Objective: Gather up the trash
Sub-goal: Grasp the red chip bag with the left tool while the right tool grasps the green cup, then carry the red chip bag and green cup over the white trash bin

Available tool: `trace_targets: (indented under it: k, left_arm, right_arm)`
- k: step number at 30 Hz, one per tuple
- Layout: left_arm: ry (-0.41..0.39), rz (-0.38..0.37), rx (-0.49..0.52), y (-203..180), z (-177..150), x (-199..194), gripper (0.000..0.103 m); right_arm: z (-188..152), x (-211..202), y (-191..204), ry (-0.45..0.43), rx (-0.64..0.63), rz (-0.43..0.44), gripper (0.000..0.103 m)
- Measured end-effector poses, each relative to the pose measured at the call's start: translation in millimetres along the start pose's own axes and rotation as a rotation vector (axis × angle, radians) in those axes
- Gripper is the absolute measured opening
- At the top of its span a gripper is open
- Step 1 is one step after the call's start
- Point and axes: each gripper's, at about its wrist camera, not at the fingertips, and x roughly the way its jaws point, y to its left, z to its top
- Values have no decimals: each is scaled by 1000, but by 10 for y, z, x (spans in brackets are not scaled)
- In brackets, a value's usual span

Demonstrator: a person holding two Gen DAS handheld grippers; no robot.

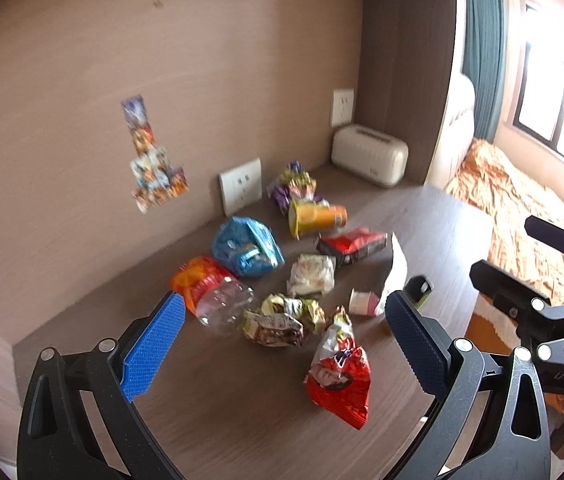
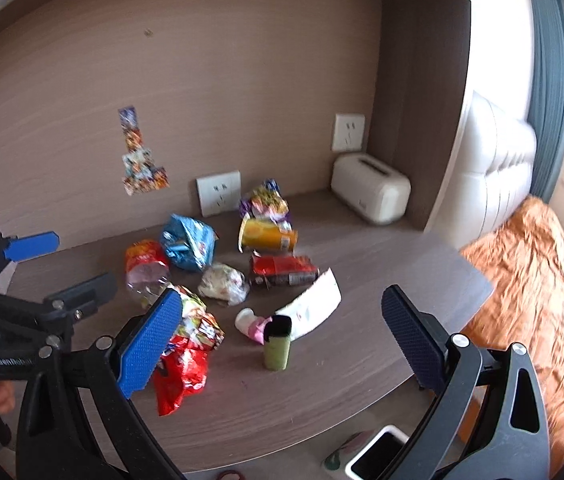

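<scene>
Wood-grain bench set into an alcove, its back edge against the panelled wall. Litter lies scattered across the middle: blue snack bag, crushed clear bottle with orange label, yellow cylindrical can on its side, purple-yellow wrapper behind it, red-black packet, pale crumpled wrapper, crumpled foil wrappers, red chip bag nearest the front. A white paper sleeve, small pink-white carton and upright green container sit toward the right. Cream toaster in the back corner.
</scene>
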Motion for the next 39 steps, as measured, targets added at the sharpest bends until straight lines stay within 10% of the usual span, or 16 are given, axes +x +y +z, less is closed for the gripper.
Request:
trace_targets:
  k: [15,19,22,39]
  left_arm:
    - [221,-120,89,-270,-506,966,91]
    - [267,-149,76,-314,-561,1110,55]
    - [251,-155,78,-333,-606,1138,52]
    - [99,-171,167,-952,-7,398,49]
  right_arm:
    - [-461,977,-245,183,16,34,94]
    - [-529,1113,-205,226,9,88,65]
    - [-586,1212,-156,246,10,138,28]
    - [-161,40,-735,4,-35,117,28]
